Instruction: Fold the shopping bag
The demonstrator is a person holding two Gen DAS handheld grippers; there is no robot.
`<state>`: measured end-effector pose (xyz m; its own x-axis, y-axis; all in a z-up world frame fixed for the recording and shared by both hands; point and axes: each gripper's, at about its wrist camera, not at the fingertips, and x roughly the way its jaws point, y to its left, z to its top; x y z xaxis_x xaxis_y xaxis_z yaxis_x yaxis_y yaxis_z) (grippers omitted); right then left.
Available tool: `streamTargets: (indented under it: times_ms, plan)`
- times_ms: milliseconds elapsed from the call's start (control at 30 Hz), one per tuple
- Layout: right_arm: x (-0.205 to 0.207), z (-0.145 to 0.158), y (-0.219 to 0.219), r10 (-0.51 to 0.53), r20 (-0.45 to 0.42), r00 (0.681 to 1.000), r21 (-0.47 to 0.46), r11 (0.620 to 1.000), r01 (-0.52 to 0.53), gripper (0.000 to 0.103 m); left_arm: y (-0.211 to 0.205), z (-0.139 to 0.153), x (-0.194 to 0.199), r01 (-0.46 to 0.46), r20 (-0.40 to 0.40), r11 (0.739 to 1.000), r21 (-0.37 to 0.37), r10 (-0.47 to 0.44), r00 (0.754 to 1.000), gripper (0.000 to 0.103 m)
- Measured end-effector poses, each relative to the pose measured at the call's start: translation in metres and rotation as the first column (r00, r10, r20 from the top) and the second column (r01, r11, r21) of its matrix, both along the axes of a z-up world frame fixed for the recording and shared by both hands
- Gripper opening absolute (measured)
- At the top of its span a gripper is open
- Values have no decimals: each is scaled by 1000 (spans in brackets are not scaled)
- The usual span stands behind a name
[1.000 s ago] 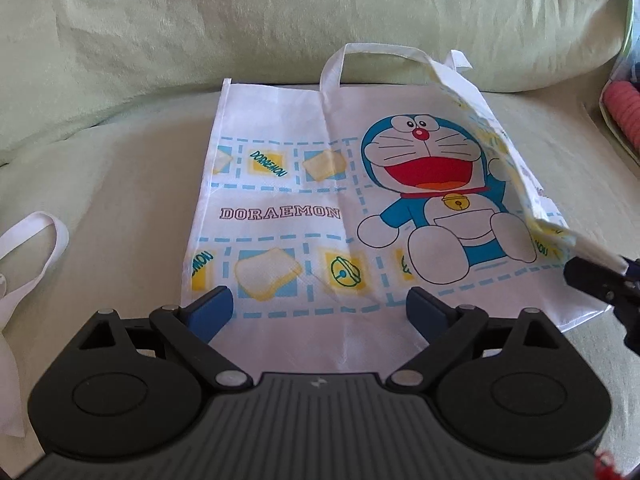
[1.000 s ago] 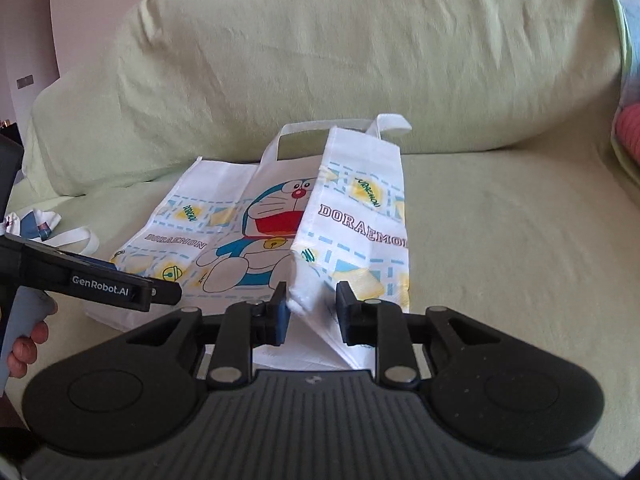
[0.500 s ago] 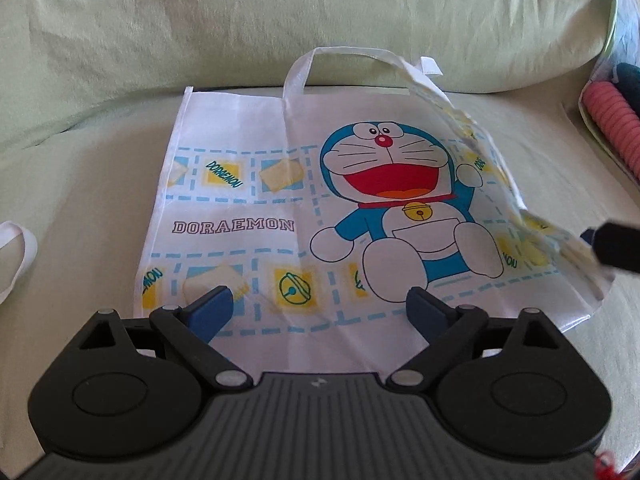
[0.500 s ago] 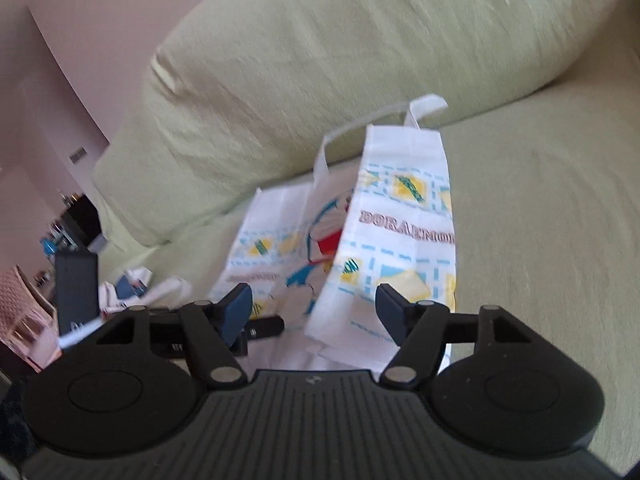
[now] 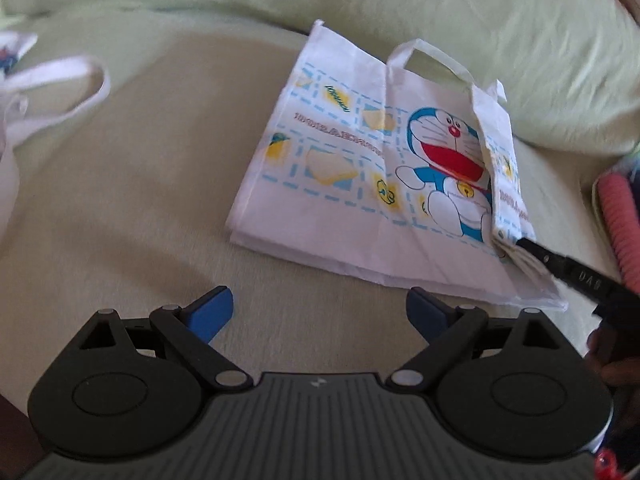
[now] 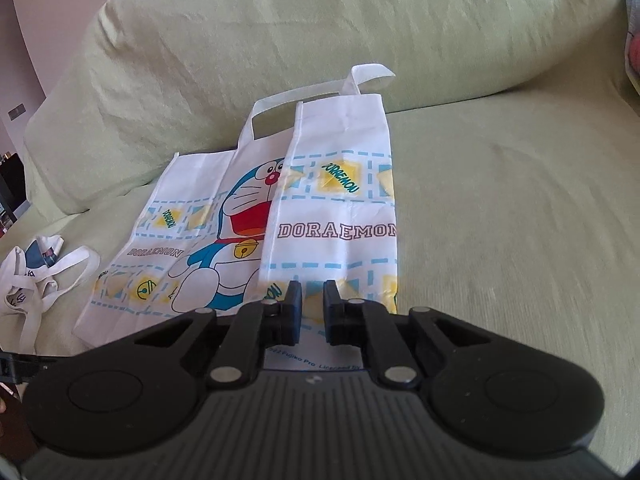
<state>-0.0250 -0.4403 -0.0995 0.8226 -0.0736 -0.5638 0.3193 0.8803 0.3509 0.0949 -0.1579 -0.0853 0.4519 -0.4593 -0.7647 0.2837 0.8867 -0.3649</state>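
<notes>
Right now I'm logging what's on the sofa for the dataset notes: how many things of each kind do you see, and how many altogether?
Doraemon shopping bags: 1, right third folded over
Other white bags: 1 bundle, crumpled, exact count unclear
Pink ribbed items: 1, at the sofa's edge
Handheld grippers: 2, left gripper and right gripper
Total: 5

Soft daylight, fisheye edges — perhaps motion-blurred

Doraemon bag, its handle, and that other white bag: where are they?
Doraemon bag (image 6: 336, 232), right wrist view, folded-over flap.
Handle (image 6: 280, 102), right wrist view, strap's top.
Other white bag (image 6: 44, 280), right wrist view, its straps.
</notes>
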Motion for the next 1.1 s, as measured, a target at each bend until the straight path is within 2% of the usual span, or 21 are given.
streamTargets:
  times_ms: [67,167,200,233,267,300,367,400,433,467,500,533,633,733,867,933,1000,1067,1100]
  plan:
    - [2,1,3,-7,-1,1000,-2,1000,7,9,5,-2,7,-61,-8,993,-99,60,998,95]
    - [5,3,5,-14,-6,1000,-14,1000,14,10,6,-5,20,-140,-24,971,-194,138,990,94]
    - [5,3,6,-15,-7,1000,-19,1000,15,11,7,-6,24,-172,-41,956,-237,167,985,93]
    - [6,4,7,-16,-7,1000,-22,1000,16,11,11,-8,27,-213,-63,927,-310,203,977,90]
    - [5,3,7,-16,-6,1000,-24,1000,16,11,14,-9,27,-231,-73,904,-359,219,973,81]
    - [5,3,8,-17,-5,1000,-25,1000,16,11,18,-9,26,-238,-76,876,-419,227,971,79]
    - [5,2,9,-16,-4,1000,-28,999,16,11,19,-2,21,-192,-17,849,-493,211,977,79]
    - [5,3,9,-15,-5,1000,-30,999,14,11,15,3,18,-139,41,870,-474,180,983,79]
    - [5,3,9,-13,-5,1000,-33,999,13,11,9,6,14,-89,102,910,-404,141,985,79]
    - [6,3,9,-12,-7,1000,-36,999,12,11,5,6,11,-73,129,932,-354,126,984,79]
    - [6,3,10,-11,-7,1000,-39,999,11,11,5,2,8,-75,125,939,-336,124,984,79]
    - [6,3,10,-10,-6,1000,-42,999,10,11,7,-4,7,-100,88,938,-333,136,987,79]
    - [6,2,11,-13,-2,1000,-42,999,13,12,20,-20,4,-191,-31,909,-371,193,981,80]
    - [6,2,12,-16,0,1000,-42,999,16,12,25,-22,1,-224,-49,895,-385,222,974,80]
    - [7,2,14,-9,2,1000,-48,999,9,16,27,-28,9,-305,-116,836,-456,284,952,82]
    - [8,2,15,-7,6,1000,-52,999,7,18,24,-32,18,-329,-142,797,-506,299,943,82]
    - [8,2,16,-7,5,1000,-55,998,7,18,21,-36,26,-338,-165,760,-555,297,940,78]
    - [9,2,17,-6,2,1000,-57,998,6,18,19,-39,30,-322,-169,738,-593,278,946,75]
    - [10,2,17,-2,0,1000,-59,998,2,18,17,-38,32,-308,-155,743,-594,270,950,68]
